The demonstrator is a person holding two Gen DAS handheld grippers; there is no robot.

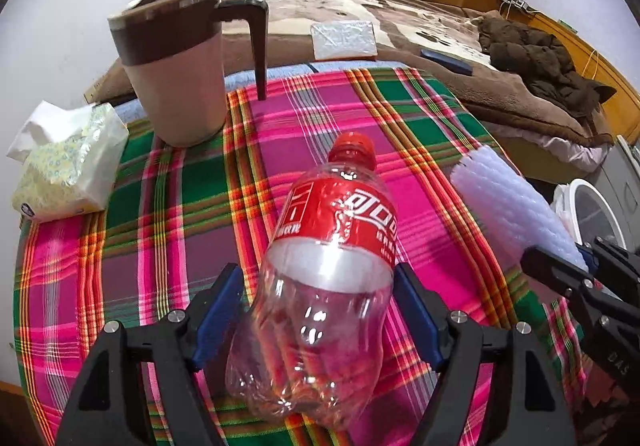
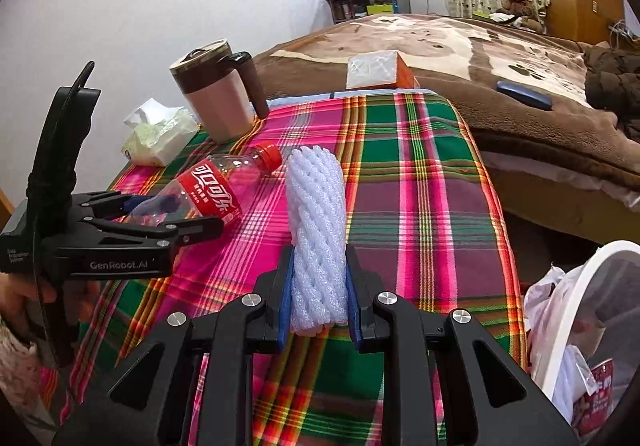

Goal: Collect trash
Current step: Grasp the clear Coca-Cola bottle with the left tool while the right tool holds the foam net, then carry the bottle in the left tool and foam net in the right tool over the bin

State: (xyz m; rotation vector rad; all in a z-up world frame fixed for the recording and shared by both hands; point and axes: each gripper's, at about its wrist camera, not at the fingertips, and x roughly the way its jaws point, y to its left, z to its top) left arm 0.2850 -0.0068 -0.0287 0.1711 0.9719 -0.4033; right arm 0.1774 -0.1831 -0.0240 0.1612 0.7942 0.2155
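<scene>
Left gripper point(image 1: 320, 310): blue pads pressed against both flanks of the empty plastic bottle point(image 1: 324, 278), clamped on its lower body. Red cap point(image 1: 353, 150) pointing forward, away from the fingers; red label just ahead of the pads. Bottle lying tilted over the plaid tablecloth point(image 1: 168, 214), base nearest the camera (whether lifted clear of the cloth or resting on it, hard to tell from this angle).

Right gripper point(image 2: 319, 282): pads closed on the near end of the white foam net sleeve point(image 2: 318, 222), squeezing it slightly, the rest of the sleeve stretching straight ahead along the cloth. Bottle just left of the sleeve's far end, cap close beside it.

Ahead and left of the left gripper: brown-and-pink lidded jug point(image 1: 176, 66) standing upright with handle toward the right, and further left a soft tissue pack point(image 1: 68, 170) with a tissue sticking out. Beyond the table edge, a bed with brown blanket point(image 1: 400, 30).

Low to the right of the right gripper: white-rimmed bin point(image 2: 580, 310) lined with a plastic bag, wrappers visible inside.
</scene>
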